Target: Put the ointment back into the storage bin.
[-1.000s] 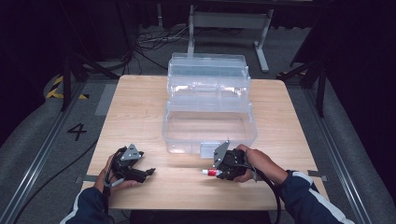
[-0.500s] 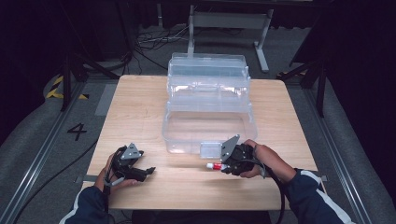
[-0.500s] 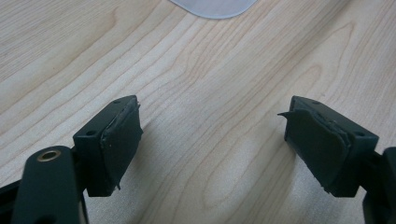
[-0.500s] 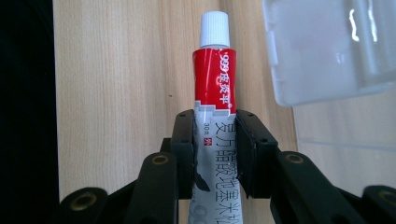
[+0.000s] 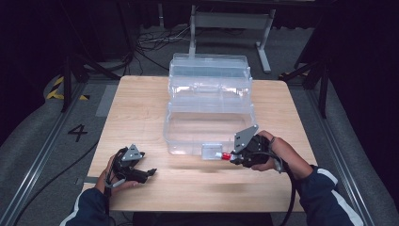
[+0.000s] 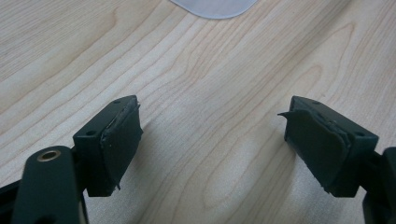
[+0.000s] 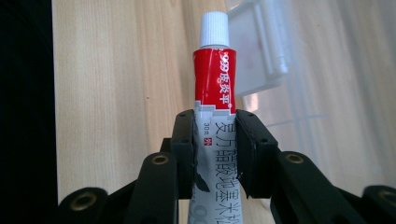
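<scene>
Tube (image 7: 214, 93) clamped in right gripper (image 7: 215, 154); left gripper (image 6: 212, 154) spread above wooden table (image 5: 141, 108).

Right gripper (image 7: 215, 154) jaws clamped on red-and-white ointment tube (image 7: 215, 88), white cap (image 7: 214, 30) pointing far. Wooden table (image 7: 121, 70) beneath. Clear plastic box (image 7: 336, 84) at right, its latch (image 7: 259, 46) just beside cap.

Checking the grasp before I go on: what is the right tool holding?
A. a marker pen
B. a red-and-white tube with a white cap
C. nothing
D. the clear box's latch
B: in the right gripper view the right tool has its jaws clamped on the tube, cap pointing away.
</scene>
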`<state>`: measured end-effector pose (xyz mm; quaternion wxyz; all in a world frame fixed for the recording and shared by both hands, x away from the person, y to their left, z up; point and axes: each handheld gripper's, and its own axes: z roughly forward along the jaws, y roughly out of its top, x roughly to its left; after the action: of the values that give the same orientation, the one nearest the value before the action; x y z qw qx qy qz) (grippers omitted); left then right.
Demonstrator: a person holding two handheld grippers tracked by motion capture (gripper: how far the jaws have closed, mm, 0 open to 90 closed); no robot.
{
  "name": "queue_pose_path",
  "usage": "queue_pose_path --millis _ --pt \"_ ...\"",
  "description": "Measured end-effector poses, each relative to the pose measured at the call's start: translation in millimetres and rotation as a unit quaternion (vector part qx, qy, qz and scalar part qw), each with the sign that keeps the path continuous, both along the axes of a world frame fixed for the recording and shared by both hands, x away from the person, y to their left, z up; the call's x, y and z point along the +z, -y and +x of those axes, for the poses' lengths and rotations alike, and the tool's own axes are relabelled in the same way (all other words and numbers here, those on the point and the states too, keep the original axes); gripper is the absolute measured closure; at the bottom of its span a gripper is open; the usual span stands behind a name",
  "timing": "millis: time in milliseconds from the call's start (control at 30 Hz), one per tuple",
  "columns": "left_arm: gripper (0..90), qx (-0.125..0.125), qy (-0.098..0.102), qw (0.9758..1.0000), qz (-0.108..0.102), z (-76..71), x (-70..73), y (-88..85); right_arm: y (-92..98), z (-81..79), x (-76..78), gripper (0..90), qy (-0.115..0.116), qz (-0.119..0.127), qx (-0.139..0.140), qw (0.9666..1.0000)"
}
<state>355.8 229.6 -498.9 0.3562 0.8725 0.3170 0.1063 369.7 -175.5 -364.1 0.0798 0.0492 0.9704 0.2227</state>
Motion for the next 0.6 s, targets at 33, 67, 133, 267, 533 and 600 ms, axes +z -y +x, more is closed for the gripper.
queue_pose_path --millis 33,67,133,267,533,600 --pt "19.0 0.000 0.000 1.0000 0.000 0.0 0.0 0.0 0.7 1.6 2.6 70.8 0.001 0.000 -0.001 1.0000" --pt "19.0 0.000 0.001 1.0000 0.001 0.0 0.1 -0.1 1.2 2.9 5.3 70.8 0.003 -0.001 -0.001 1.0000" --pt "19.0 0.000 0.001 1.0000 0.001 0.0 0.1 0.0 2.1 4.4 11.1 70.8 0.009 -0.002 -0.003 0.9999" --pt "18.9 0.001 0.002 1.0000 0.002 0.2 0.2 0.0 3.7 6.5 19.8 70.8 0.014 0.001 -0.001 0.9999" --pt "18.8 0.004 0.002 1.0000 0.003 0.0 0.2 0.5 7.9 13.2 48.6 70.8 0.043 0.007 -0.015 0.9989" --pt "18.8 0.003 0.001 1.0000 0.003 0.1 0.4 0.4 8.0 15.9 53.5 70.8 0.048 0.007 -0.018 0.9987"
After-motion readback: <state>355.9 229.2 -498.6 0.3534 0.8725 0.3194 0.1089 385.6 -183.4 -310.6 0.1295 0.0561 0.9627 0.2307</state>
